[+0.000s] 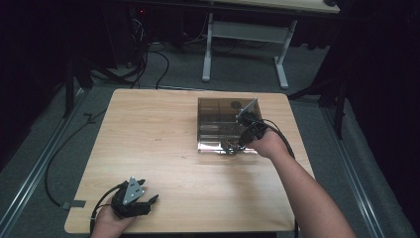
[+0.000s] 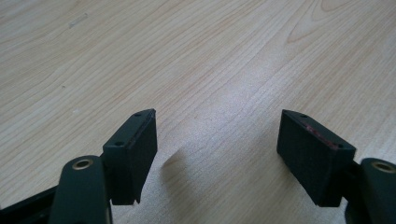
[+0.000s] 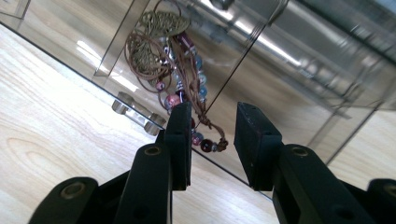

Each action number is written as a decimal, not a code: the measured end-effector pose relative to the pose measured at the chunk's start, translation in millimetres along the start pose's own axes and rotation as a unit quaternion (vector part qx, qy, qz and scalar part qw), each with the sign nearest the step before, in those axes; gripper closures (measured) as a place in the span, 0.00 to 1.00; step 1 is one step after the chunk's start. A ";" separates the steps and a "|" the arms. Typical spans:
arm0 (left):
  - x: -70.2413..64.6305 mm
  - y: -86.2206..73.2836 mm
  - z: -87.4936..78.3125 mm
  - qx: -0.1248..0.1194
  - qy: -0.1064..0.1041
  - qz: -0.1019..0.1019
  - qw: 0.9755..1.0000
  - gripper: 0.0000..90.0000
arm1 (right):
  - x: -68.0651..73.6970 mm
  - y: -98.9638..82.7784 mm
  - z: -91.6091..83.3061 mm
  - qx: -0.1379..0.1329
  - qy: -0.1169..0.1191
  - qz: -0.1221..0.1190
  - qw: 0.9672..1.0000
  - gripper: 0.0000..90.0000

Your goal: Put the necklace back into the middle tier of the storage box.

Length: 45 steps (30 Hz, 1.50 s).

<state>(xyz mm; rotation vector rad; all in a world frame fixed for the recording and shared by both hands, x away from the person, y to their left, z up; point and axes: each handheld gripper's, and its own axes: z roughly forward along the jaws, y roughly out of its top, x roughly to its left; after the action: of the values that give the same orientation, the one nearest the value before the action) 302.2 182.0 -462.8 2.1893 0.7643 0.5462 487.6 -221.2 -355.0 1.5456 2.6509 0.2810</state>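
A clear acrylic box (image 1: 218, 106) with inner dividers stands on the right half of the wooden table (image 1: 158, 134). In the right gripper view a piece of bead jewellery (image 3: 180, 91) on a brown cord, with a brass butterfly pendant (image 3: 156, 39), lies inside the box (image 3: 285, 65) near its front wall. My right gripper (image 3: 212, 112) reaches over that front edge (image 1: 238, 145), jaws open a little, with the knotted end of the cord between them but not pinched. My left gripper (image 1: 149, 191) rests at the table's front left, wide open (image 2: 217, 116) over bare wood.
The table's front edge runs just under my left hand. Behind the table stand a white desk frame (image 1: 245, 42) and loose cables (image 1: 143, 59) on grey carpet. Metal rails (image 1: 34, 168) run along the floor on both sides.
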 end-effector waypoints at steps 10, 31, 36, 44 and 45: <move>0.2 0.1 0.1 0.001 0.000 -0.003 1.000 0.32 | 13.7 10.7 4.3 -0.013 -0.021 -0.032 0.999 0.97; 0.9 0.1 0.5 0.000 -0.003 -0.007 1.000 0.32 | 25.3 24.0 26.7 -0.019 -0.038 -0.039 0.998 0.85; 1.0 0.2 0.5 0.001 -0.002 -0.006 1.000 0.32 | 24.3 18.9 4.0 -0.036 -0.038 -0.035 0.998 0.83; 1.1 0.4 0.6 0.002 -0.002 -0.009 1.000 0.32 | 16.7 9.9 9.1 -0.026 -0.042 -0.028 0.998 0.87; 1.0 0.3 0.6 0.002 -0.001 -0.008 1.000 0.32 | 16.4 9.6 11.9 -0.025 -0.042 -0.031 0.998 0.90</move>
<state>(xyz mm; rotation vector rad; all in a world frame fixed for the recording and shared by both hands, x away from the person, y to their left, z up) 303.5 182.2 -462.7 2.1841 0.7819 0.5335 489.4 -200.9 -364.3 1.4246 2.6017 0.2697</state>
